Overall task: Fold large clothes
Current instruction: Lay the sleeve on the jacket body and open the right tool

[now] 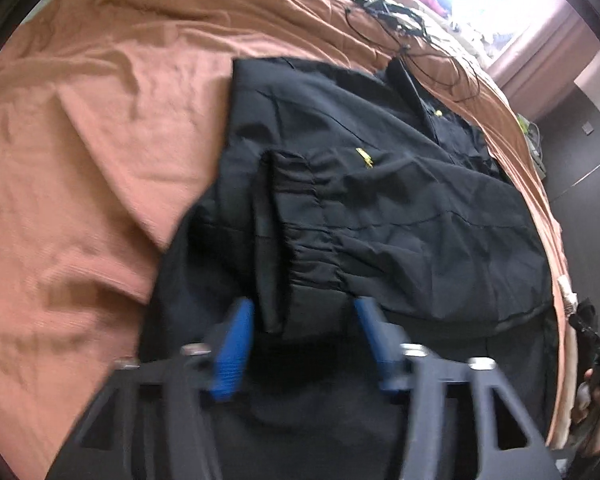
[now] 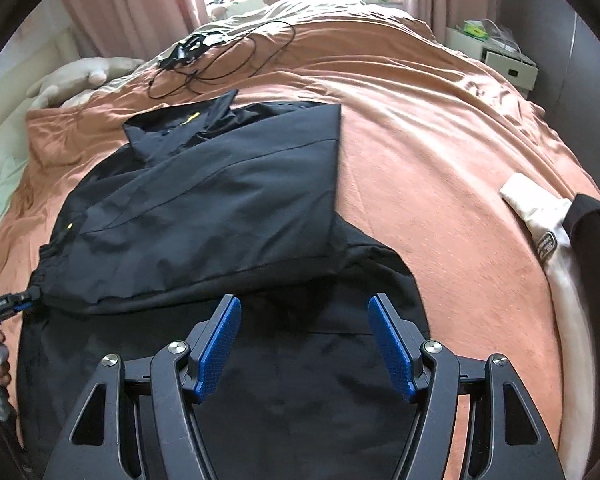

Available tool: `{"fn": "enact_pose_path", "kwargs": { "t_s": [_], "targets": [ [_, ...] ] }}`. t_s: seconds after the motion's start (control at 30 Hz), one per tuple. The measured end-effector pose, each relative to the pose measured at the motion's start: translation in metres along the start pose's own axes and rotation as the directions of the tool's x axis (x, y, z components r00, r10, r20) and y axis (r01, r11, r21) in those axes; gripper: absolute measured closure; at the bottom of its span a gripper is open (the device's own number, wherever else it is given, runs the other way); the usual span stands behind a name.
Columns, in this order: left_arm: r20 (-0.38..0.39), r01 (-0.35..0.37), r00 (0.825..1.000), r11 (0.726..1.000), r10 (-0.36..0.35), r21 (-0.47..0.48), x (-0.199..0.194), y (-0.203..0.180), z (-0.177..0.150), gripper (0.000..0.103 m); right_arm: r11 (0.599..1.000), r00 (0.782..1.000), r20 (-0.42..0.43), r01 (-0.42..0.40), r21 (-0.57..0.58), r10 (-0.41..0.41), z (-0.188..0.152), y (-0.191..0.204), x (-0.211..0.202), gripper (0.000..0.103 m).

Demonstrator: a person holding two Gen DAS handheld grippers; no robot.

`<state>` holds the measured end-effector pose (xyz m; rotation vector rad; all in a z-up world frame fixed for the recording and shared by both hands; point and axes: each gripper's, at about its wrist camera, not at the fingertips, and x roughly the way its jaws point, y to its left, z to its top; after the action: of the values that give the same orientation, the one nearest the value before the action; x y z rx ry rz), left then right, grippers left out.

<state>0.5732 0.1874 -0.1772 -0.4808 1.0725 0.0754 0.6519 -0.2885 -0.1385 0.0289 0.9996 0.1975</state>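
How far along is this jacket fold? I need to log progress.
Done: both sides of the jacket are folded in, cuff lying on top. In hand: nothing; left gripper and right gripper are open by the hem. Left: folding the hem up toward the collar.

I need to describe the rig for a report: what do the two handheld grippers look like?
Both look alike. The right gripper has two flat blue finger pads with a fine textured face, mounted on a black frame with triangular cut-outs and round silver bolts. The left gripper shows the same blue pads, black linkages and silver bolts, though blurred. No cables on either are visible.
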Motion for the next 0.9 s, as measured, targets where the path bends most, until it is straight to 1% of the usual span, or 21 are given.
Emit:
{"fn": "enact_pose_path", "kwargs": {
  "t_s": [0.03,0.07,0.1,0.2,0.33,0.43,0.5,0.53,0.67,0.73,0.8,0.83,0.87,0.9],
  "targets": [
    [0.004,-0.017,1.0,1.0,0.017,0.003,0.0,-0.002,-0.001,0.071,1.0,1.0,0.0,0.001,0.004,-0.001,0.0,-0.002,0.001,0.037],
    [0.019,-0.035,0.999,0.999,0.035,0.011,-0.004,-0.004,-0.001,0.082,1.0,1.0,0.0,0.004,0.005,-0.004,0.0,-0.003,0.002,0.038],
    [0.036,-0.041,0.999,0.999,0.04,0.02,-0.008,-0.006,-0.001,0.086,1.0,1.0,0.0,0.01,0.005,-0.01,0.0,-0.004,0.003,0.04],
    [0.081,-0.039,0.996,0.998,0.034,0.057,-0.024,-0.014,0.004,0.09,1.0,1.0,-0.007,0.029,0.01,-0.029,0.003,-0.006,0.01,0.043],
    [0.142,-0.068,0.988,0.994,0.055,0.091,-0.039,-0.023,0.018,0.093,0.999,0.998,-0.022,0.051,0.017,-0.051,0.008,-0.008,0.022,0.052],
    [0.157,-0.085,0.985,0.991,0.069,0.1,-0.037,-0.025,0.03,0.093,0.997,0.997,-0.041,0.067,0.028,-0.066,0.011,-0.01,0.034,0.055],
    [0.153,-0.1,0.985,0.99,0.085,0.097,-0.029,-0.023,0.035,0.093,0.997,0.996,-0.052,0.075,0.032,-0.073,0.012,-0.011,0.042,0.056],
    [0.145,-0.108,0.985,0.99,0.094,0.092,-0.024,-0.02,0.038,0.093,0.996,0.995,-0.055,0.08,0.031,-0.078,0.012,-0.012,0.046,0.058],
    [0.101,-0.122,0.988,0.99,0.115,0.066,0.0,-0.009,0.039,0.093,0.994,0.993,-0.079,0.093,0.053,-0.089,0.014,-0.017,0.059,0.06],
    [0.066,-0.129,0.99,0.99,0.125,0.053,0.009,-0.006,0.038,0.09,0.993,0.992,-0.085,0.097,0.059,-0.092,0.014,-0.019,0.061,0.06],
    [0.043,-0.142,0.989,0.989,0.14,0.032,0.012,-0.001,0.035,0.076,0.994,0.992,-0.085,0.095,0.055,-0.09,0.012,-0.018,0.058,0.059],
    [0.04,-0.14,0.989,0.99,0.139,0.026,0.009,0.0,0.033,0.072,0.995,0.993,-0.084,0.087,0.054,-0.083,0.011,-0.017,0.055,0.057],
    [0.044,-0.131,0.991,0.991,0.13,0.023,0.005,0.001,0.031,0.061,0.996,0.994,-0.078,0.077,0.054,-0.072,0.009,-0.017,0.05,0.054],
    [0.055,-0.119,0.991,0.993,0.118,0.022,-0.001,0.002,0.029,0.05,0.996,0.995,-0.072,0.069,0.055,-0.065,0.008,-0.018,0.046,0.046]
  ]
}}
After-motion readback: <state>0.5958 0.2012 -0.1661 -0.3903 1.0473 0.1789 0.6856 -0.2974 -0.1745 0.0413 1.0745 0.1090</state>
